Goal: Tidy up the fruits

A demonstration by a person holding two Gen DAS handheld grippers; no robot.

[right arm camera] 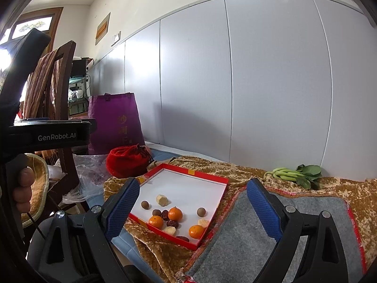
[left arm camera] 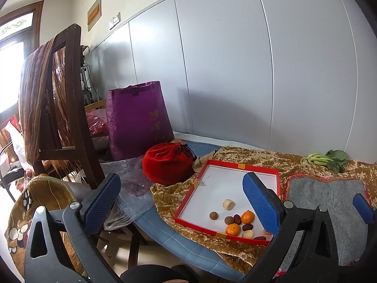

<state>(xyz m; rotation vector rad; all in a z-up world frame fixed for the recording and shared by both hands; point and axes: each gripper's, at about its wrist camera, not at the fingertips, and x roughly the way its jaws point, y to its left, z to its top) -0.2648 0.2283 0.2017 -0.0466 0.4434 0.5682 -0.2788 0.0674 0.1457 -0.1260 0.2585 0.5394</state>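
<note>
Right now I have both the left gripper point(left arm camera: 181, 202) and the right gripper point(right arm camera: 195, 207) spread wide and empty, with the fruit clustered in the red tray point(right arm camera: 213, 212) ahead and low, lying nearer my right gripper's left finger.
</note>
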